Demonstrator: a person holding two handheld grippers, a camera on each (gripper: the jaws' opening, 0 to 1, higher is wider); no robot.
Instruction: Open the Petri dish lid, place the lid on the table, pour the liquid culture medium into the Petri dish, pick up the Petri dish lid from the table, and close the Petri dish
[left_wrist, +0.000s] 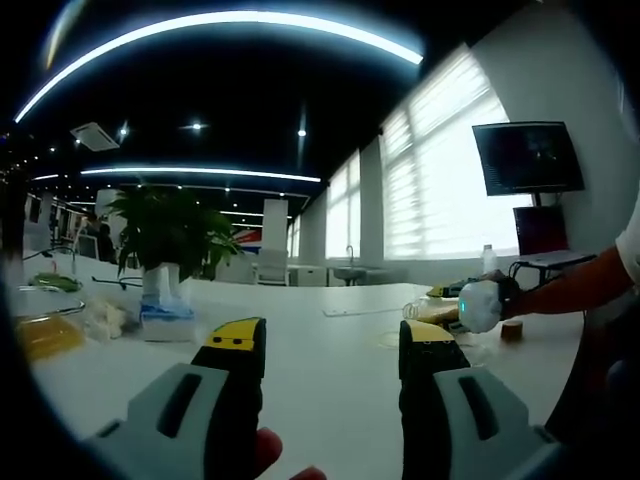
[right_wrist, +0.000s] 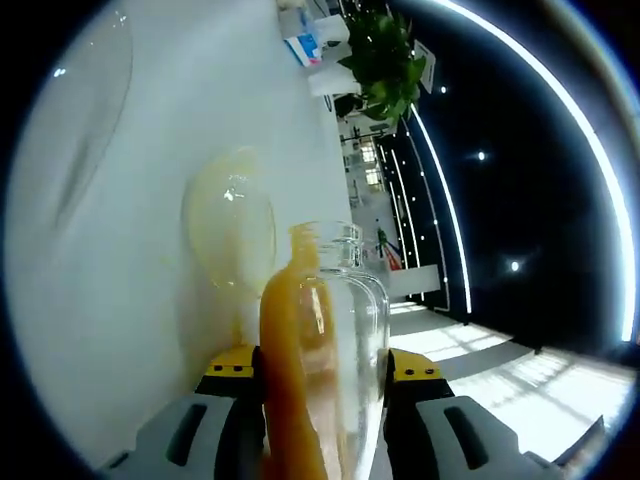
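Observation:
In the right gripper view the table (right_wrist: 110, 330) stands on edge along the left, as the view is rolled. My right gripper (right_wrist: 322, 372) is shut on a clear glass bottle (right_wrist: 340, 330) of orange liquid, tipped with its mouth over the open Petri dish (right_wrist: 230, 225). The orange liquid lies along the bottle's lower side up to the neck. A faint clear oval, likely the lid (right_wrist: 90, 120), rests on the table farther off. My left gripper (left_wrist: 332, 350) is open and holds nothing above the white table. At its right, the right gripper (left_wrist: 480, 305) shows over the dish (left_wrist: 392, 338).
A potted plant (left_wrist: 165, 235) and a blue tissue pack (left_wrist: 165, 322) stand at the table's far left, beside a tray with something yellow (left_wrist: 45, 335). A monitor (left_wrist: 528, 158) and a water bottle (left_wrist: 489, 258) are at the right. An orange sleeve (left_wrist: 570, 285) reaches in.

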